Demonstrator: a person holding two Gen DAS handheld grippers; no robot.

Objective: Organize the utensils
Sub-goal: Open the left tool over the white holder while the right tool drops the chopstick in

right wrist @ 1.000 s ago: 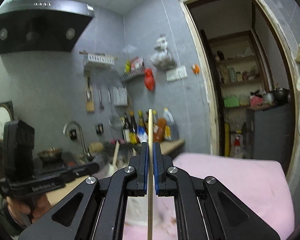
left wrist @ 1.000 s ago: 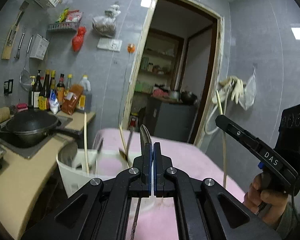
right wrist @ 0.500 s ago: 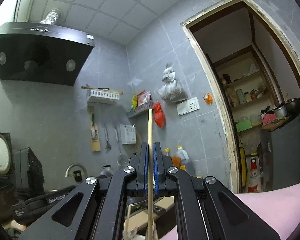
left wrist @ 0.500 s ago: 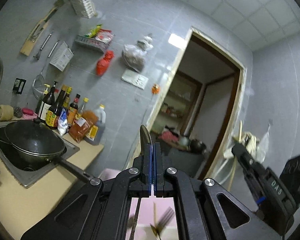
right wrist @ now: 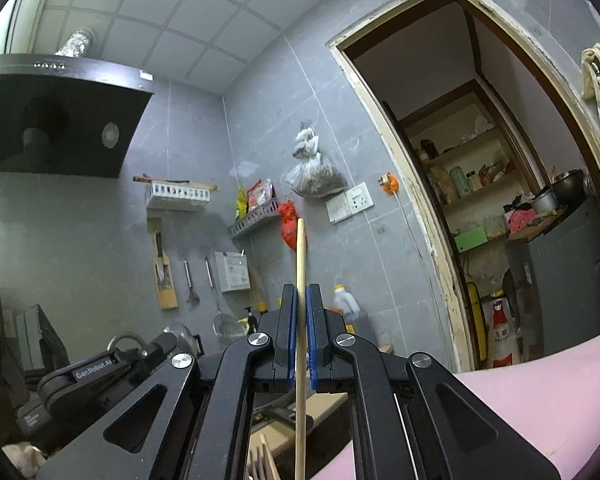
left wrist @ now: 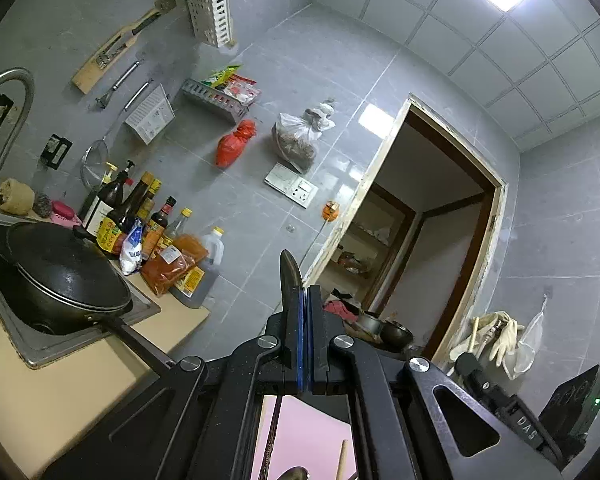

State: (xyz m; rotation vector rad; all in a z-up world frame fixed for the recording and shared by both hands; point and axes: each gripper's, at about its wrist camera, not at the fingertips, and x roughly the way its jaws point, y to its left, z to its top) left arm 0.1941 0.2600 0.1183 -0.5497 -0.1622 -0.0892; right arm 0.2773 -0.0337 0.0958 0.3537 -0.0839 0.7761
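Observation:
My left gripper point(left wrist: 305, 292) is shut on a dark metal utensil point(left wrist: 290, 272). Its rounded end sticks up past the fingertips and its thin handle point(left wrist: 274, 420) hangs below the jaws. My right gripper point(right wrist: 302, 292) is shut on a wooden chopstick point(right wrist: 300, 256) that stands upright through the pads. Both grippers point slightly upward at the kitchen wall. The right gripper point(left wrist: 528, 428) shows low at the right of the left wrist view, and the left gripper point(right wrist: 100, 368) sits low at the left of the right wrist view. The tops of other utensils point(left wrist: 342, 460) peek in below.
A pink cloth point(right wrist: 540, 400) covers the table below. A black wok point(left wrist: 64, 276) lies in the sink on the beige counter point(left wrist: 60, 392), with sauce bottles point(left wrist: 140, 220) behind it. A range hood point(right wrist: 52, 120) hangs at left and a doorway point(right wrist: 480, 200) opens at right.
Both views have swung upward, so the white holder and most of the pink table dropped out of sight. The left view also rolled. Both grips stayed as they were.

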